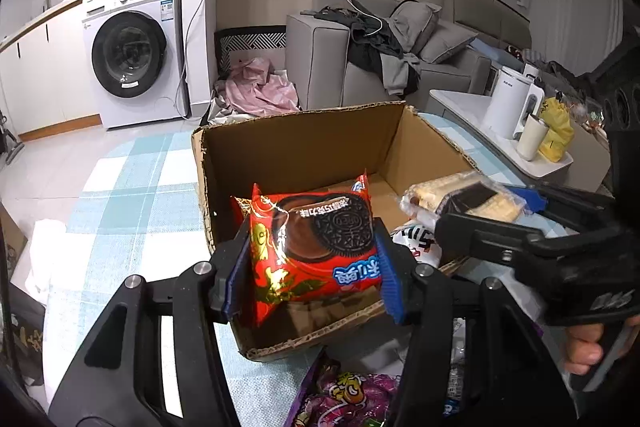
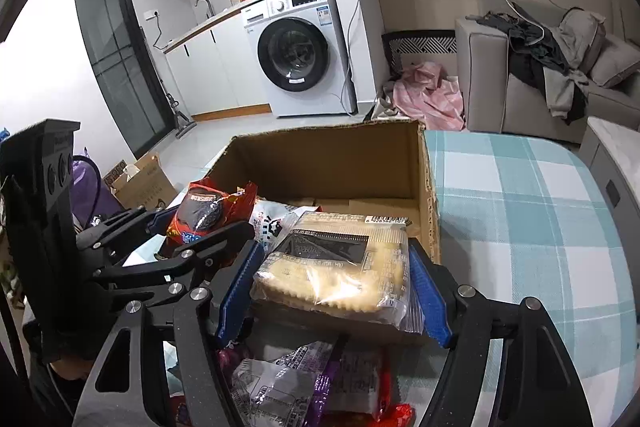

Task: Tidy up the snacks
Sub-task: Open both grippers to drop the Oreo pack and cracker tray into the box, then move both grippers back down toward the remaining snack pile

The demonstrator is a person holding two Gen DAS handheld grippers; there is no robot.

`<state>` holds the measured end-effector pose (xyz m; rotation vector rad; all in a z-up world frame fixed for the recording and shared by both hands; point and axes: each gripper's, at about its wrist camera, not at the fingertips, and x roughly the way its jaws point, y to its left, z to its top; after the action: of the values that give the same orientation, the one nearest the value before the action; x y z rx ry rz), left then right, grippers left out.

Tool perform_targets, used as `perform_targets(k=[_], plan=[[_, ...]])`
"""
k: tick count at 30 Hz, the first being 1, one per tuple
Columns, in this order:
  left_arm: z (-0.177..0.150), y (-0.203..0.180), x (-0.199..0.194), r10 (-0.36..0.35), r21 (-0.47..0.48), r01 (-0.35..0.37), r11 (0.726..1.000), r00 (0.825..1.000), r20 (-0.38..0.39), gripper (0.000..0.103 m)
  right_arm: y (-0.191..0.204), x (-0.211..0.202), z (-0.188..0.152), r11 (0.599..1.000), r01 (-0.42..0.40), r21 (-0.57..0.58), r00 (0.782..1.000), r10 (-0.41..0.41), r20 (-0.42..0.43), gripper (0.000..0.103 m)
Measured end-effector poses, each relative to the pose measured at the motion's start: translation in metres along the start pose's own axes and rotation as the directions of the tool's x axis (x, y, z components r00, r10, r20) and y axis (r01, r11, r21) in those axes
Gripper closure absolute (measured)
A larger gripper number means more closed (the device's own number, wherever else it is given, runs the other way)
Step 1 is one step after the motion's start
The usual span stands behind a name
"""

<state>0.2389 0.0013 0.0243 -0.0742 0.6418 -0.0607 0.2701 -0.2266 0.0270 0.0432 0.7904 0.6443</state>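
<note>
My left gripper point(image 1: 310, 271) is shut on a red cookie packet point(image 1: 312, 251), held over the near edge of an open cardboard box point(image 1: 304, 143). In the right wrist view that same red cookie packet point(image 2: 204, 215) shows at the left, between the left gripper's fingers. My right gripper point(image 2: 334, 287) is shut on a clear pack of pale biscuits point(image 2: 340, 267), held above the box point(image 2: 332, 163); from the left wrist the biscuit pack point(image 1: 464, 199) appears at the right. A black-and-white packet point(image 1: 412, 239) lies inside the box. More snack packets point(image 2: 304, 387) lie below my right gripper.
The box stands on a blue-and-white checked tablecloth point(image 2: 520, 195). A purple snack bag point(image 1: 348, 395) lies near the front edge. A white kettle point(image 1: 508, 99) and cup sit on a side table at the right. A washing machine point(image 1: 132, 51) and grey sofa point(image 1: 384, 67) stand behind.
</note>
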Motion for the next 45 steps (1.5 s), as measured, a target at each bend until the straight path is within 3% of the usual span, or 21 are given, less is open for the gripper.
perform_targets(k=[2,14,17,19,22,24,28,40,45], plan=[[0.001,-0.001,0.001,0.009,0.014,-0.009,1.0,1.0,0.001,0.052,-0.007,-0.001,0.0,0.997,-0.048,0.056,0.999,0.048,-0.005,0.032],[0.003,-0.005,0.0,-0.017,0.001,0.017,1.0,1.0,-0.026,0.049,-0.014,-0.007,-0.004,0.991,-0.089,0.097,0.996,0.09,-0.011,0.029],[0.002,-0.002,-0.009,-0.045,-0.025,0.045,0.999,0.999,-0.025,0.038,-0.011,-0.013,-0.005,0.993,-0.08,0.086,0.997,0.08,-0.004,0.029],[0.001,-0.004,-0.018,-0.046,-0.014,0.046,0.999,0.999,-0.008,0.022,-0.007,-0.019,-0.004,0.997,-0.054,0.059,0.998,0.054,0.015,0.021],[-0.003,-0.008,-0.037,-0.048,0.013,0.048,0.999,0.998,0.034,0.014,-0.002,-0.035,-0.004,0.999,-0.026,0.036,0.998,0.024,0.057,0.01],[-0.007,-0.01,-0.049,-0.046,0.019,0.045,0.999,0.998,0.036,0.001,-0.003,-0.045,-0.005,0.999,-0.017,0.036,0.998,0.014,0.069,0.008],[-0.018,-0.015,-0.07,-0.028,0.034,0.026,0.999,0.999,0.047,0.001,-0.004,-0.061,-0.012,0.999,0.021,0.039,0.997,-0.025,0.08,0.001],[-0.055,0.006,-0.135,0.034,-0.046,-0.032,0.998,0.998,0.056,0.001,0.003,-0.098,-0.049,0.995,0.085,-0.042,0.995,-0.083,0.056,0.0],[-0.072,0.003,-0.149,0.051,-0.013,-0.051,0.999,0.998,0.038,0.001,0.002,-0.107,-0.067,0.996,0.09,-0.025,0.995,-0.089,0.037,0.0]])
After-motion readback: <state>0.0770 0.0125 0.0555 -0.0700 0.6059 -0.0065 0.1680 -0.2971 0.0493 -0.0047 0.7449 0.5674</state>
